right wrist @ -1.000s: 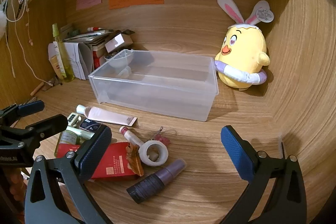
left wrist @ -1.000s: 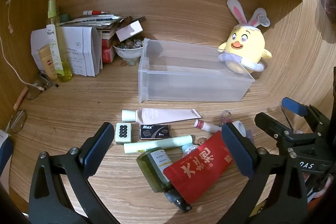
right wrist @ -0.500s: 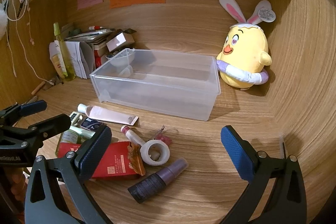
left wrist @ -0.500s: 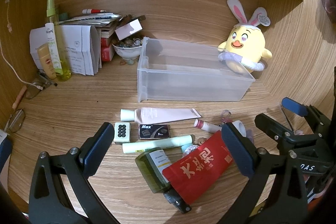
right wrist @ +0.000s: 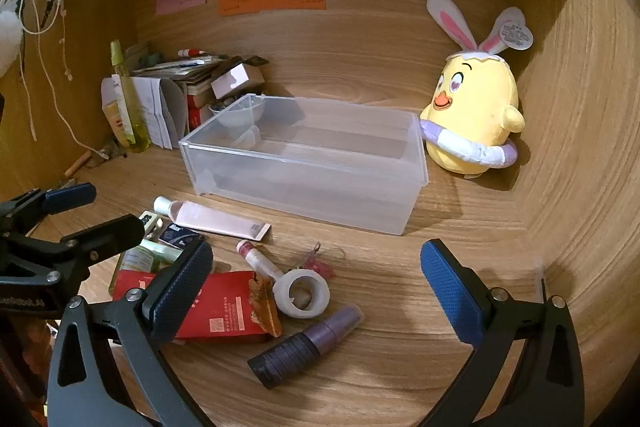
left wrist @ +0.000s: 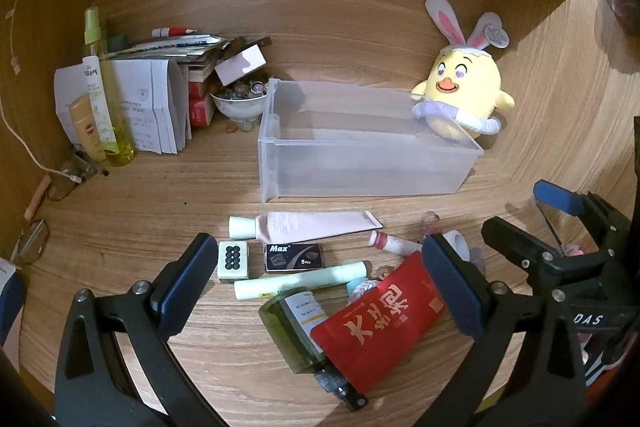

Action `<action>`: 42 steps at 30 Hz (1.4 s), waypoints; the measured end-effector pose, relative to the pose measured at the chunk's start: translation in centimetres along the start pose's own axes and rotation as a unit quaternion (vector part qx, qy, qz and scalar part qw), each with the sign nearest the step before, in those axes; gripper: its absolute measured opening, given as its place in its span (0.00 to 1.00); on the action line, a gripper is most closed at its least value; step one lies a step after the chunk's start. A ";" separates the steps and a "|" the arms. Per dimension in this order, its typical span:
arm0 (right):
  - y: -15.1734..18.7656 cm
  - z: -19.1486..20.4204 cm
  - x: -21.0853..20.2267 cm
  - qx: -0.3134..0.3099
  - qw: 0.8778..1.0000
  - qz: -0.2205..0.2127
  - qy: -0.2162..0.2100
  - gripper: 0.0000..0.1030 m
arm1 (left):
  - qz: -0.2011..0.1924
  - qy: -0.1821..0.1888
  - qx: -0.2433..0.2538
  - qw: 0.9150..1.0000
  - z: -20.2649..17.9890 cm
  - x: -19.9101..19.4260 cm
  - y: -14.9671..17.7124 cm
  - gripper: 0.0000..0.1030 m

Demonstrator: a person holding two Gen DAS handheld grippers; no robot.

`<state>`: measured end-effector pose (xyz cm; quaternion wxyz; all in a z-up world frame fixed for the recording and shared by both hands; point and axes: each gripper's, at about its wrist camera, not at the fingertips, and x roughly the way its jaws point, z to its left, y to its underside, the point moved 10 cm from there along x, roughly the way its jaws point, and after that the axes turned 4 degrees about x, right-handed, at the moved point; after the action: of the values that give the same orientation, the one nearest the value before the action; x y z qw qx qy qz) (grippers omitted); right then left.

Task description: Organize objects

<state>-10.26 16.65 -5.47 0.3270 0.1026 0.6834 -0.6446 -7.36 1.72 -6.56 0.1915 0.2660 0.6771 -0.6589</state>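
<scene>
An empty clear plastic bin [left wrist: 360,163] [right wrist: 304,167] stands mid-desk. In front of it lie loose items: a pink tube [left wrist: 308,225] [right wrist: 208,217], a black Max box [left wrist: 294,257], a mahjong tile [left wrist: 233,259], a pale green stick [left wrist: 300,281], a green bottle [left wrist: 292,323], a red pouch [left wrist: 380,319] [right wrist: 216,311], a tape roll [right wrist: 302,293] and a dark purple bottle [right wrist: 308,345]. My left gripper [left wrist: 320,287] is open and empty above the pile. My right gripper [right wrist: 316,291] is open and empty over the tape roll.
A yellow chick plush [left wrist: 460,99] [right wrist: 476,119] sits right of the bin. Papers, boxes, a bowl [left wrist: 240,103] and a yellow-green spray bottle [left wrist: 104,95] crowd the back left. Wooden walls close in behind and to the right.
Both grippers have drifted slightly; the scene has shifted a little in each view. Nothing was picked up or moved.
</scene>
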 end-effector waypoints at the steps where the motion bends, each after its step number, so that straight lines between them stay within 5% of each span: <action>1: 0.0 -0.1 0.1 0.003 1.000 0.001 -0.002 1.00 | -0.001 0.000 0.001 1.000 0.1 -0.1 0.0 1.00; 15: 0.7 -2.3 0.0 0.014 1.000 0.005 0.010 1.00 | -0.008 -0.024 -0.041 0.999 5.4 -1.4 0.4 0.95; 18: 1.3 -2.8 0.4 0.018 1.000 0.015 0.013 0.99 | 0.010 -0.034 -0.054 0.998 6.8 -1.1 1.1 0.82; 31: 5.5 -1.9 1.8 0.030 0.995 0.090 -0.030 0.96 | 0.074 -0.087 -0.091 0.989 11.4 1.2 6.0 0.82; 36: 7.2 -1.3 2.8 0.032 0.992 0.121 -0.033 0.79 | 0.082 -0.093 -0.099 0.987 11.9 1.8 7.0 0.81; 42: 8.0 -1.7 3.6 0.053 0.988 0.141 -0.037 0.62 | 0.092 -0.094 -0.114 0.985 12.1 2.7 7.8 0.64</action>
<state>-9.06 18.41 -14.18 0.4335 0.1914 0.6147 -0.6305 -5.81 -10.11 -15.04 0.3431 0.2404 0.6993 -0.5793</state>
